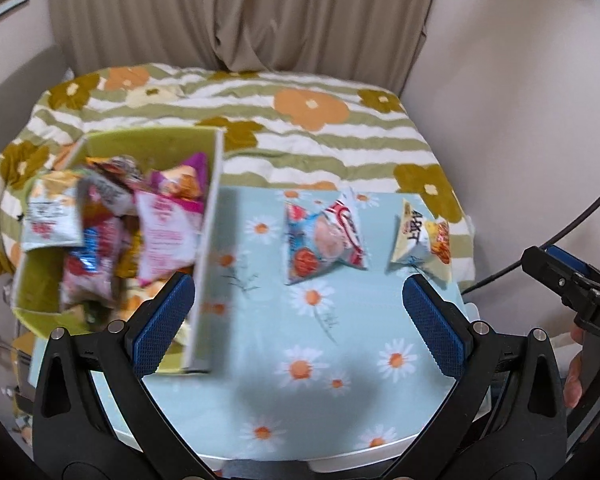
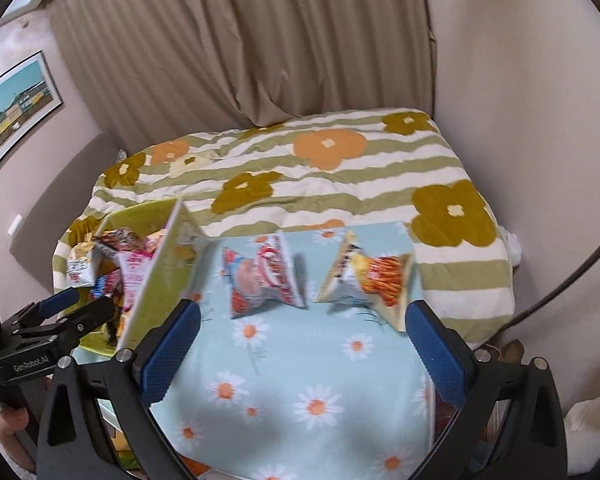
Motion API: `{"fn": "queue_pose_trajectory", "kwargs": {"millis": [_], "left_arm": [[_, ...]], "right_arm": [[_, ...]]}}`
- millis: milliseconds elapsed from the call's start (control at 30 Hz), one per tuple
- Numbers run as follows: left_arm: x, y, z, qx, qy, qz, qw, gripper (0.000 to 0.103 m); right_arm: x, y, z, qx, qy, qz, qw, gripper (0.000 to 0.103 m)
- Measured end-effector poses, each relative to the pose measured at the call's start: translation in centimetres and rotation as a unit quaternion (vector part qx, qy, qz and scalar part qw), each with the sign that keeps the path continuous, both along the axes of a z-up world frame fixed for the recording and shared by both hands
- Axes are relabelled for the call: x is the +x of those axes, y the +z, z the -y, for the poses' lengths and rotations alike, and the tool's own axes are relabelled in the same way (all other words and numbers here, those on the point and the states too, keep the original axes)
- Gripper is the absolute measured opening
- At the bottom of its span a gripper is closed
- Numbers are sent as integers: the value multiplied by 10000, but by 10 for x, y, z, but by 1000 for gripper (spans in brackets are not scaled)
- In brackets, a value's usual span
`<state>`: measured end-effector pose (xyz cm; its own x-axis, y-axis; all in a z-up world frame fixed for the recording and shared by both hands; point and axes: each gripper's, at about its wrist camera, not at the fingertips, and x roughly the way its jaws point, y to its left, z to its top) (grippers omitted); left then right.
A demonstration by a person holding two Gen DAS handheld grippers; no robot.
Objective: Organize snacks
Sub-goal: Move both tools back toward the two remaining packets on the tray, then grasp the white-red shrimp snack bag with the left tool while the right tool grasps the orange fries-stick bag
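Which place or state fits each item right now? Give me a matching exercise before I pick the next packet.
Things:
1. green box
2. red-and-blue packet
3. cream-and-orange packet
4. left tool

Places or states:
A. open, holding nothing
B. farthest right on the daisy cloth
C. filled with snack packets
D. on the cloth, between box and other loose packet

Pairs: 1-C, 2-D, 3-B, 4-A

Both the left gripper and right gripper have black frames, silver screws and 2 blue textured pads.
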<state>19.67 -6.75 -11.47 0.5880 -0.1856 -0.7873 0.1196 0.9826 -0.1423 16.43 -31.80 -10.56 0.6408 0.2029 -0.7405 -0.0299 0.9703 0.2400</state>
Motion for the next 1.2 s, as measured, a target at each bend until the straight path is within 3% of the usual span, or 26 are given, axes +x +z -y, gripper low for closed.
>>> {"fn": "queue_pose_trajectory", "kwargs": {"millis": [400, 700, 967, 1200], "left_arm": [[93, -60, 31, -164, -131, -814, 9965, 103], [164, -123, 33, -602, -108, -1605, 9851, 103], [190, -161, 49, -327, -264, -2069, 9775, 103], [198, -184, 54, -529, -358, -2325, 9705, 103]], "right_arm": [[47, -53, 46, 575, -494, -593, 9954, 102], [102, -102, 50, 713, -667, -1164, 9884, 102], [134, -134, 49, 733, -766, -1574, 9818, 102], [147, -157, 52, 715, -827, -1850, 9766, 102]]}}
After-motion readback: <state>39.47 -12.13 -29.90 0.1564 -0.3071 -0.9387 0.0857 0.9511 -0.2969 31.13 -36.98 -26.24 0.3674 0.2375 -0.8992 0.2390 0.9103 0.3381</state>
